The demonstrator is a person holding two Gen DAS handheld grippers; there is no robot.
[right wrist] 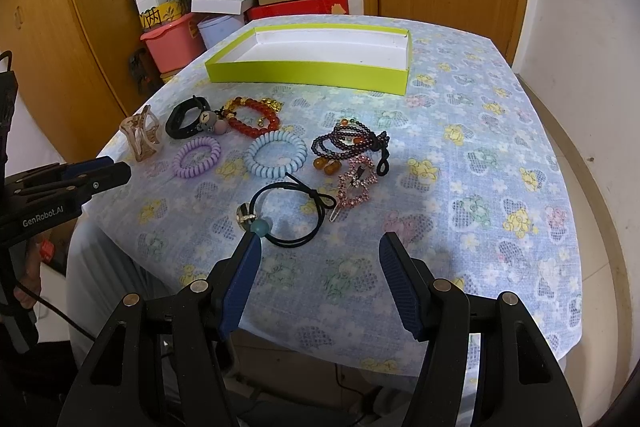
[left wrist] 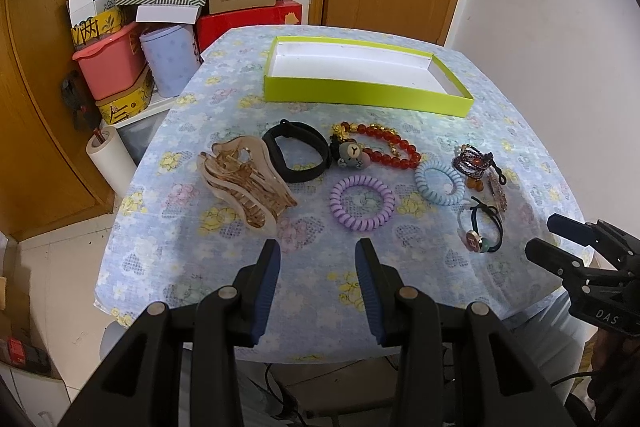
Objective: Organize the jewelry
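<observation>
floral tablecloth point(right wrist: 460, 155) | left tool point(left wrist: 318, 257) jaws apart, empty | right tool point(right wrist: 320, 247) jaws apart, empty

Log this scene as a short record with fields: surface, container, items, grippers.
surface: table under a floral cloth
container: green box, nothing in it, at the far side
items: hair claw, black band, red bead bracelet, purple coil tie, blue coil tie, dark bead string, pink clip, black hair tie
grippers: left hand-held gripper open; right hand-held gripper open; nothing held
</observation>
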